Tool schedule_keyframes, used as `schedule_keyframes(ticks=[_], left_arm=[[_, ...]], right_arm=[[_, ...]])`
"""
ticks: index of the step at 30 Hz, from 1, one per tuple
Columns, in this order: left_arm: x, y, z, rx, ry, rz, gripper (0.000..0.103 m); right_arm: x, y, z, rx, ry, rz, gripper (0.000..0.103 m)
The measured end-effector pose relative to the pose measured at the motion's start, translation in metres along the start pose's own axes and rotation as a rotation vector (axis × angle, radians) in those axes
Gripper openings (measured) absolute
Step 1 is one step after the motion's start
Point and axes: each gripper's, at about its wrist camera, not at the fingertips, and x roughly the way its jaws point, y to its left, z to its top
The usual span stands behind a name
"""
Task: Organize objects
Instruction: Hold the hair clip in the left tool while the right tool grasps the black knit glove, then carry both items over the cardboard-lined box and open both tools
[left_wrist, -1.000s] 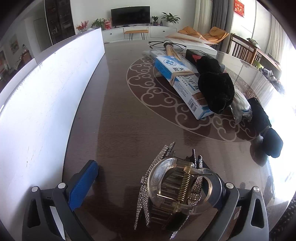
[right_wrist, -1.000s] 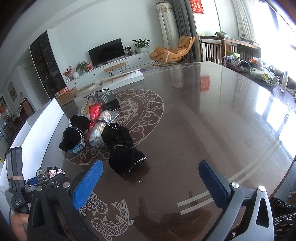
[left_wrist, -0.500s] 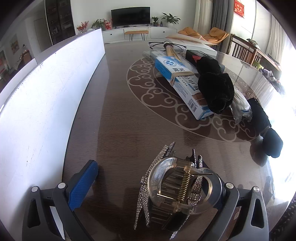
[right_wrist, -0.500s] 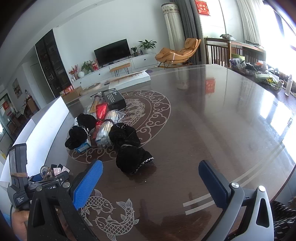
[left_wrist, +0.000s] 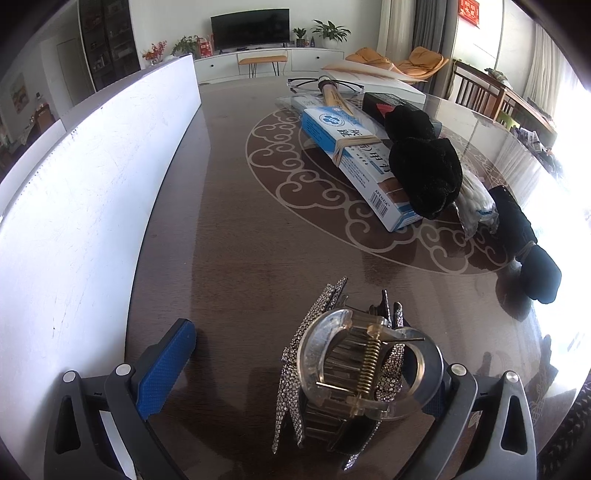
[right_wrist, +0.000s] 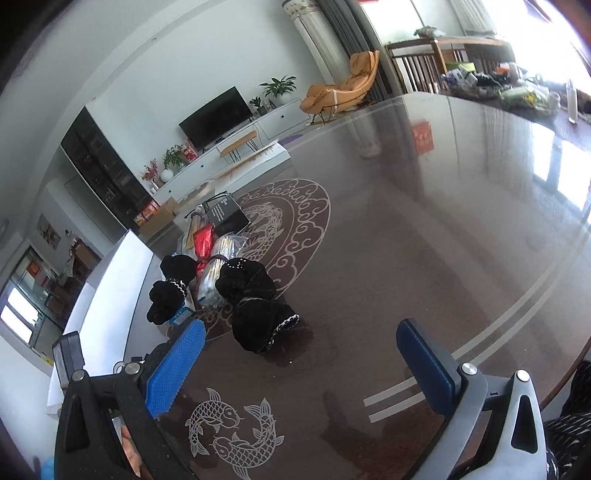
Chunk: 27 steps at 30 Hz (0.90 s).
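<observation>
Rhinestone hair claw (left_wrist: 354, 373) at lower centre of the left wrist view, between spread fingers.

It sits on the worktop (left_wrist: 236, 236), hard against the left gripper (left_wrist: 299, 373) right-hand finger, its spring axis running roughly forward. The right gripper (right_wrist: 306, 358), also spread and empty, hovers nearer the black velvet pieces (right_wrist: 258, 310).

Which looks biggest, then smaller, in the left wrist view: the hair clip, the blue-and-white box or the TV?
As they appear:
1. hair clip, though it sits right at the camera, which inflates it
2. blue-and-white box
3. TV, small only because it is far across the room
</observation>
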Motion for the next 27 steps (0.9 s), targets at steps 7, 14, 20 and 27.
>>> schedule_keyframes(ticks=[7, 14, 20, 27], left_arm=[[-0.009, -0.006, -0.001, 0.124, 0.047, -0.051, 0.082], [-0.033, 0.000, -0.014, 0.103, 0.004, -0.114, 0.054], [-0.096, 0.006, -0.016, 0.059, -0.075, -0.258, 0.054], [-0.171, 0.091, 0.016, -0.054, -0.192, -0.201, 0.054]], right_arm=[[0.065, 0.080, 0.019, -0.464, 0.229, -0.057, 0.101], [0.122, 0.093, 0.017, -0.524, 0.427, -0.090, 0.028], [0.059, 0.091, 0.024, -0.391, 0.394, 0.035, 0.028], [0.015, 0.215, 0.017, -0.454, 0.369, 0.312, 0.028]])
